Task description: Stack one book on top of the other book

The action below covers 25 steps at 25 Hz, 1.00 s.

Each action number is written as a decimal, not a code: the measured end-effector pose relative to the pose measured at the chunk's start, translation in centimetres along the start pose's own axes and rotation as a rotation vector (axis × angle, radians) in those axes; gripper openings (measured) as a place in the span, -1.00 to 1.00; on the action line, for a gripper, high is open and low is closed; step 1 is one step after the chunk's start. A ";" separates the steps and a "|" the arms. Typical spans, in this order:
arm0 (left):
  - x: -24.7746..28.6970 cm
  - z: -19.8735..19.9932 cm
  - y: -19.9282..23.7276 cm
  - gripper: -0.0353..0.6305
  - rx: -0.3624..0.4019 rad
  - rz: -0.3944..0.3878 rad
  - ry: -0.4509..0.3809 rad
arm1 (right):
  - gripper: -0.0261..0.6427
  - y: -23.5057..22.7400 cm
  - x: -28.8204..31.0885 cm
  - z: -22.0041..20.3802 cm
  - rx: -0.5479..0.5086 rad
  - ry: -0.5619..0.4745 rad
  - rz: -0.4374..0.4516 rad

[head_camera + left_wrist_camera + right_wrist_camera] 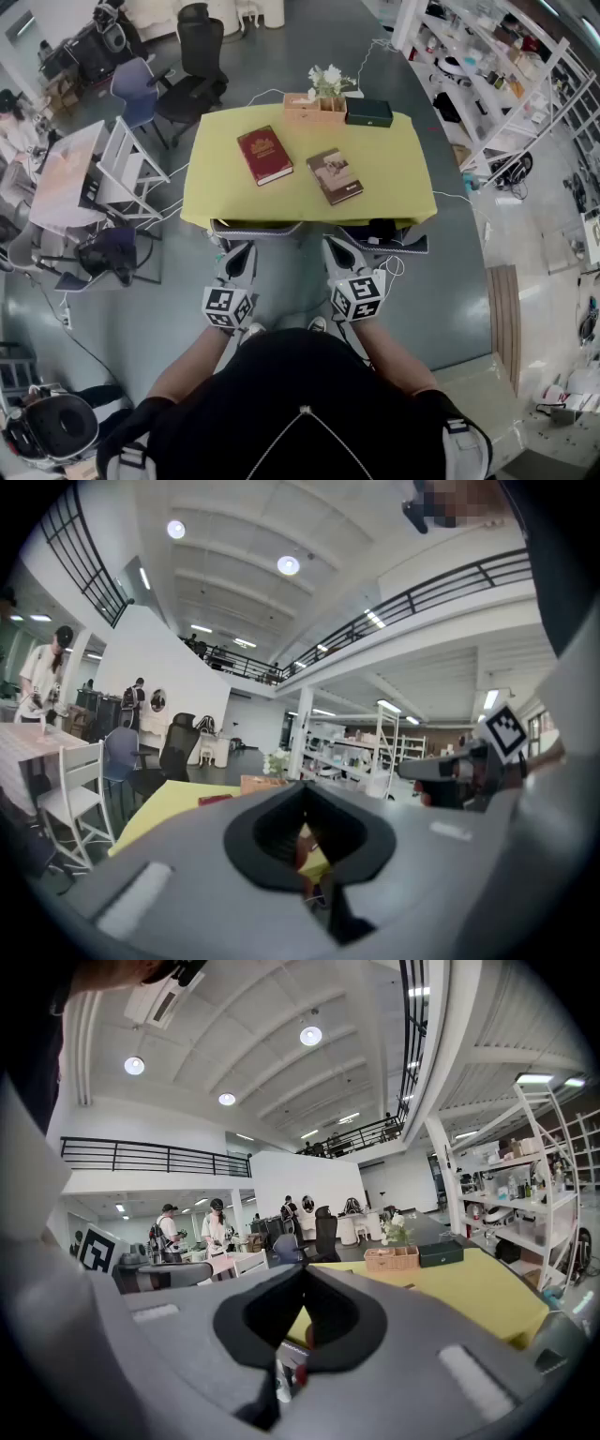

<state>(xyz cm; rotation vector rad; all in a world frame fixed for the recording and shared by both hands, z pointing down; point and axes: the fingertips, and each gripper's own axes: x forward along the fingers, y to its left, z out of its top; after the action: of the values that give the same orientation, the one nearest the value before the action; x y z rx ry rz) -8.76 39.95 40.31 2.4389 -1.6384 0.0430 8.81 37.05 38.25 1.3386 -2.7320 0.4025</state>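
A red book (pixel 264 155) lies on the left half of the yellow table (pixel 394 169). A brown book (pixel 335 175) lies apart from it, to its right and slightly nearer me. Both lie flat, unstacked. My left gripper (pixel 238 251) and right gripper (pixel 343 249) hover side by side just short of the table's near edge, both shut and holding nothing. In the left gripper view the shut left gripper (pixel 302 791) faces the table (pixel 169 803), with the red book (pixel 214 800) just showing. In the right gripper view the right gripper (pixel 305 1277) is shut too.
At the table's far edge stand a wooden box with white flowers (pixel 316 103) and a dark green case (pixel 368 112). Office chairs (pixel 192 75) and white chairs (pixel 127 164) stand to the left, shelving (pixel 506 84) to the right. People stand far off (pixel 169 1232).
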 end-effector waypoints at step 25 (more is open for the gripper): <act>3.5 -0.6 -1.9 -0.87 -0.016 0.140 -0.041 | -0.91 -7.2 2.1 -1.9 0.117 0.013 0.094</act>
<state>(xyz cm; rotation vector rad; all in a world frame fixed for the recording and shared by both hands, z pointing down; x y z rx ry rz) -5.59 37.53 41.09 2.3244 -1.8177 0.0003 13.06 31.71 41.87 1.2305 -2.8073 0.5846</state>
